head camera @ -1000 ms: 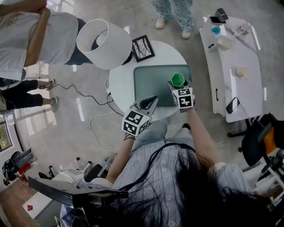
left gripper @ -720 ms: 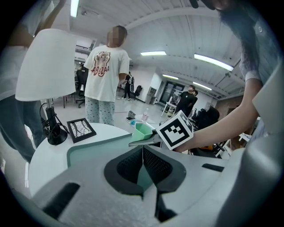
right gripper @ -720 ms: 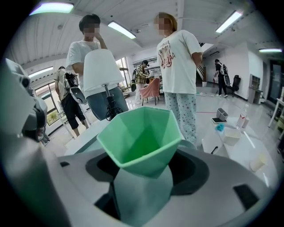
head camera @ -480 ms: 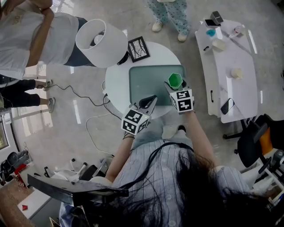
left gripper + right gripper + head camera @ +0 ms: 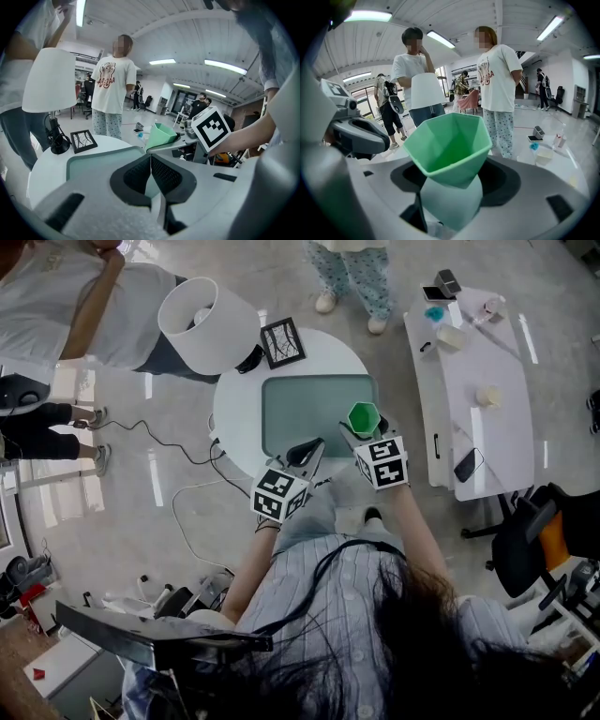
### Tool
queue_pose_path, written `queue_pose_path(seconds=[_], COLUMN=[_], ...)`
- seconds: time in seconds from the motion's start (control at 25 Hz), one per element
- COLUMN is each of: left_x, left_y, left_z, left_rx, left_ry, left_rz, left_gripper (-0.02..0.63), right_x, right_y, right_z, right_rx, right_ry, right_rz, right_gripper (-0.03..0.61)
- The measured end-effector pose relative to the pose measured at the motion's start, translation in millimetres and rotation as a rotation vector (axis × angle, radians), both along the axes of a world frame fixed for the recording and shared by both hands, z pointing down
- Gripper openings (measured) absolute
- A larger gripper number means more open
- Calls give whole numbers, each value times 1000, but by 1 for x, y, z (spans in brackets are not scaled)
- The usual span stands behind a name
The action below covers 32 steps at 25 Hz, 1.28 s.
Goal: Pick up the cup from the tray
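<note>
Lower centre of the head view: a pale blue-grey pinstriped shirt (image 5: pixel 309 601), buttoned, with a thin dark cord (image 5: pixel 328 563) curving across it, sleeves ending above the forearms. Long dark hair (image 5: pixel 422 638) spills over the lower right. Left gripper (image 5: pixel 312 446) and right gripper (image 5: pixel 360 431): grey shells, black ridged pads (image 5: pixel 165 177), white cubes (image 5: pixel 279 495) with black square markers.

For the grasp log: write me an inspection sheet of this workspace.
Surface: round table, tray on it.
Job's things: cup in the right gripper, at the tray's right edge.
Clutter: lamp, picture frame.
Grippers: left gripper shut, empty; right shut on cup.
Cables: one cable on the floor left of the table.
Surroundings: side table with phones at right; people standing round.
</note>
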State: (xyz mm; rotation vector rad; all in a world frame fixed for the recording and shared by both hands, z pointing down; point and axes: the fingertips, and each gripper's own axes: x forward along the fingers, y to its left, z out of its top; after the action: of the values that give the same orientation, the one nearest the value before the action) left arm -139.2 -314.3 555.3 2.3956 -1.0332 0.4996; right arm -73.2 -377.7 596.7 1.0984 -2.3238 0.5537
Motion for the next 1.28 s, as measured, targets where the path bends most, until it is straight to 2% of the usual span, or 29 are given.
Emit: queue_pose_path(seconds=[0.68, 0.88, 1.28], left_x=[69, 92, 130], left_y=[55, 78, 129], left_z=[-18, -21, -29], left_rx=[81, 101, 133], left_ry=[-10, -6, 22], left_rz=[-50, -97, -257], left_gripper=[15, 15, 16], right_x=[60, 80, 127], right_y=[85, 115, 170], right_z=[-30, -33, -39], right_rx=[10, 9, 23], right_ry=[-37, -47, -43], right_rz=[-88, -133, -246], right_gripper=[328, 328, 328])
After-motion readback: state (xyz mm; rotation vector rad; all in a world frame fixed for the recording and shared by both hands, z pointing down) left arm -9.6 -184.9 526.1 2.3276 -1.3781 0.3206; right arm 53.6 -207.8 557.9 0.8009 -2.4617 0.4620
